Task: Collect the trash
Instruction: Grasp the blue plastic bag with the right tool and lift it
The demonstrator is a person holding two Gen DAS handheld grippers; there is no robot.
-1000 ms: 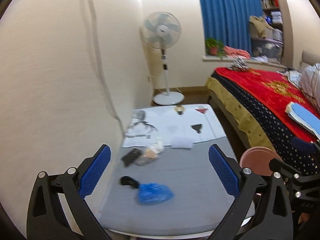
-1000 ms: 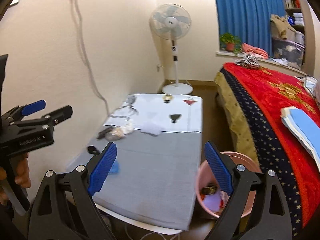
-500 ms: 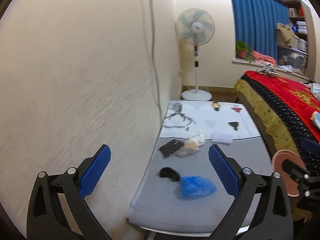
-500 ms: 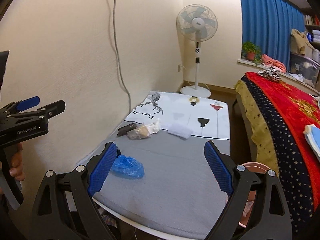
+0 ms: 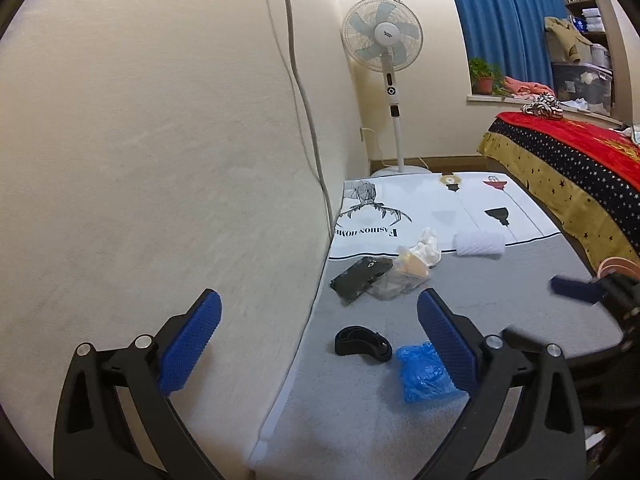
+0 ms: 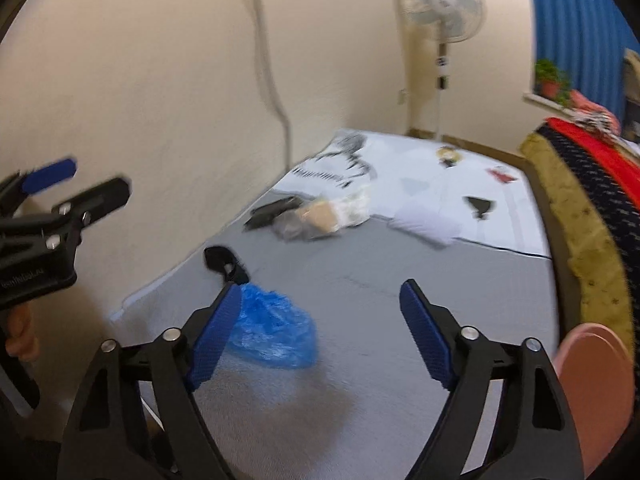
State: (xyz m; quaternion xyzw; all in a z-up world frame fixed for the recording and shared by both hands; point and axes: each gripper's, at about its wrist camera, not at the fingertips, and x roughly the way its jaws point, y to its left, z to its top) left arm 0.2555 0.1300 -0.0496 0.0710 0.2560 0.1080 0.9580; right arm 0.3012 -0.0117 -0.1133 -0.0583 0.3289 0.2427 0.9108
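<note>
A crumpled blue plastic bag (image 5: 424, 372) (image 6: 272, 330) lies on the grey-and-white cloth of the table (image 6: 380, 272), with a black strap (image 5: 362, 342) (image 6: 224, 262) just beyond it. Farther back lie a black packet (image 5: 360, 274), a clear bag holding something tan (image 5: 404, 270) (image 6: 316, 220) and a white wad of tissue (image 5: 478, 244) (image 6: 424, 222). My right gripper (image 6: 320, 290) hangs low over the cloth. Its jaws are closing with nothing pressed between them, and the blue bag lies beside its left finger. My left gripper (image 5: 318, 300) stands open and empty by the wall.
A pink bin (image 6: 592, 392) (image 5: 616, 268) stands off the table's right side, next to the bed with the red blanket (image 5: 568, 148). A standing fan (image 5: 384, 48) is beyond the table's far end. A cable (image 5: 304, 100) runs down the wall on the left.
Both grippers have dropped and come closer to the table. The blue bag now lies at the right gripper's left finger, and that gripper's jaws stand a little narrower.
</note>
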